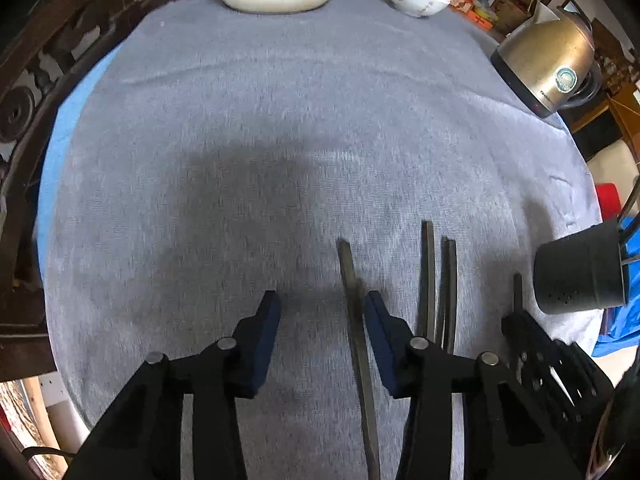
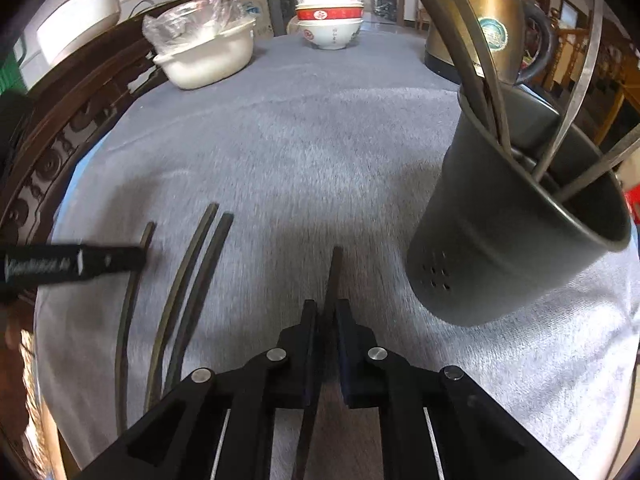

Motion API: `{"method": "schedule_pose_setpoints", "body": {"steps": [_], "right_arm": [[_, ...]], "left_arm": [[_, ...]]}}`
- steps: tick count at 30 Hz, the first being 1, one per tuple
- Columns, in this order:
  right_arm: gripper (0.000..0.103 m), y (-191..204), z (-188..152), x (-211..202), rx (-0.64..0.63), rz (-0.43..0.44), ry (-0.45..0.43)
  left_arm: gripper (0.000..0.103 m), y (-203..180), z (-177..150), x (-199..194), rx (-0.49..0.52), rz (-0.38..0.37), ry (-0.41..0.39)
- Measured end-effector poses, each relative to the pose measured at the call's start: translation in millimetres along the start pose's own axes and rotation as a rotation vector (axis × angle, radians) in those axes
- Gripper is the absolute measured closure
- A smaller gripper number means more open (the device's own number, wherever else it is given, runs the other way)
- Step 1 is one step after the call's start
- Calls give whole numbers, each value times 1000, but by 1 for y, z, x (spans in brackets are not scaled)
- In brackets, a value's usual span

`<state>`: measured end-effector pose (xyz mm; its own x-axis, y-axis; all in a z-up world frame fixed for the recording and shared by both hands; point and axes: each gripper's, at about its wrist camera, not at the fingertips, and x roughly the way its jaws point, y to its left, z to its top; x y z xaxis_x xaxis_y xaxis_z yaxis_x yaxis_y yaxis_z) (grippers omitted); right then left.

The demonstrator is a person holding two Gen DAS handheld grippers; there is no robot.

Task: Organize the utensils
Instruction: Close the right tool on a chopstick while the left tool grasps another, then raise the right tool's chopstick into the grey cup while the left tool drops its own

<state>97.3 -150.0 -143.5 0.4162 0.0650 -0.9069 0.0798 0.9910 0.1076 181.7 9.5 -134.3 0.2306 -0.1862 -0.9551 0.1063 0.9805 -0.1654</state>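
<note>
Dark chopsticks lie on the grey cloth. In the right wrist view my right gripper [image 2: 326, 312] is shut on one chopstick [image 2: 334, 268], which sticks out ahead between the pads. Three more chopsticks [image 2: 192, 280] lie to its left. A dark utensil holder [image 2: 516, 236] with several metal utensils stands at the right. In the left wrist view my left gripper [image 1: 322, 306] is open and empty, just above the cloth. One chopstick [image 1: 356, 320] lies beside its right finger, a pair of chopsticks [image 1: 438, 280] further right. The right gripper [image 1: 552, 364] and the holder [image 1: 580, 268] show at the right edge.
A white basin [image 2: 208, 60] and stacked red-and-white bowls [image 2: 330, 20] stand at the far side of the table. A brass kettle [image 2: 488, 20] stands behind the holder. A carved dark wooden chair back [image 2: 68, 128] runs along the left table edge.
</note>
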Motion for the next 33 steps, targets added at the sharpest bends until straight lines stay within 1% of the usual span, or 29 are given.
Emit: {"method": "schedule_pose_setpoints", "body": {"steps": [3, 4, 5, 7, 10, 11, 14, 17, 22, 26, 29, 30, 33], "right_arm": [[92, -1, 0, -1, -5, -6, 21], [90, -2, 2, 0, 0, -5, 31], [90, -1, 4, 1, 1, -7, 38], [90, 1, 7, 2, -12, -15, 38], [92, -2, 6, 1, -26, -3, 21], [94, -3, 5, 0, -13, 10, 18], [96, -7, 5, -5, 29, 76, -5], [96, -8, 5, -19, 19, 88, -64], [96, -12, 10, -52, 31, 163, -177], [96, -22, 9, -81, 59, 245, -262], [96, -27, 8, -100, 69, 269, -326], [96, -30, 6, -107, 78, 278, -347], [96, -40, 4, -125, 109, 311, -407]], "left_arm": [[69, -4, 3, 1, 14, 10, -12], [76, -6, 4, 2, 19, 10, -14], [80, -5, 3, 4, 25, 6, -17], [93, -7, 4, 5, 28, 4, -20], [95, -7, 3, 4, 13, -10, -26], [95, -7, 2, 4, 8, -12, -30], [95, -3, -6, -6, -9, -14, -49], [96, 0, -10, -29, -18, -17, -104], [96, 1, -20, -75, -20, -31, -195], [97, -5, -25, -117, 3, -35, -289], [97, -10, -31, -142, 22, -40, -347], [97, -8, -33, -151, 25, -42, -360], [97, -17, -42, -170, 32, -50, -404]]}}
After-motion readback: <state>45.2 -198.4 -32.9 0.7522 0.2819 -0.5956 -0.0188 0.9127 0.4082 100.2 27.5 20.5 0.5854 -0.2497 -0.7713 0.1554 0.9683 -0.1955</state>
